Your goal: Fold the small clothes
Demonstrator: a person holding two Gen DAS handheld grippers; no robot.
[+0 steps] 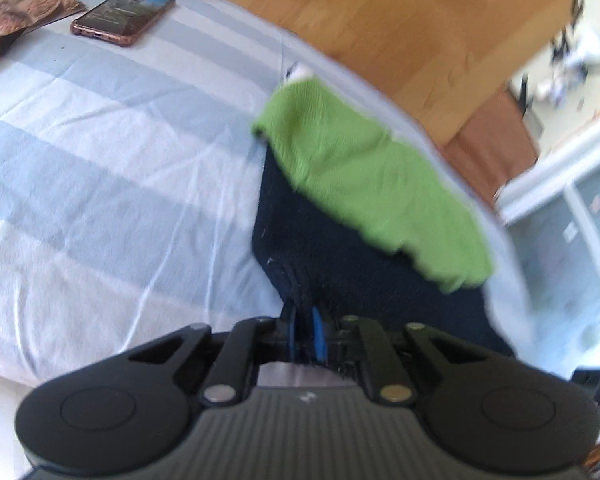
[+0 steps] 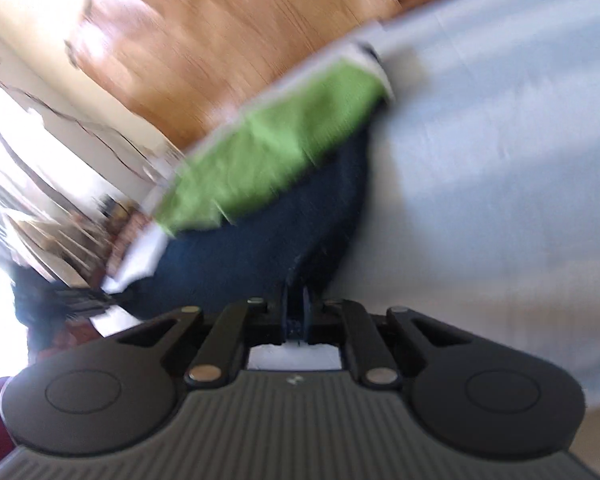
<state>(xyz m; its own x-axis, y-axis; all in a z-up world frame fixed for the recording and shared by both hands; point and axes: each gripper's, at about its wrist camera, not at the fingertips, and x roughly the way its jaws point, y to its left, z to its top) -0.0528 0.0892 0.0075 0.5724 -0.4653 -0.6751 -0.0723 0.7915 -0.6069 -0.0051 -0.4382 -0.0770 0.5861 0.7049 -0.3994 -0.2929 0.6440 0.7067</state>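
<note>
1. Jaws of both the left gripper and the right gripper are clenching one edge of the dark navy knit garment.
2. It is stretching forward from both, its green band farthest away.
3. It is lying over the pale blue striped bed sheet, near the sheet's edge.
</note>
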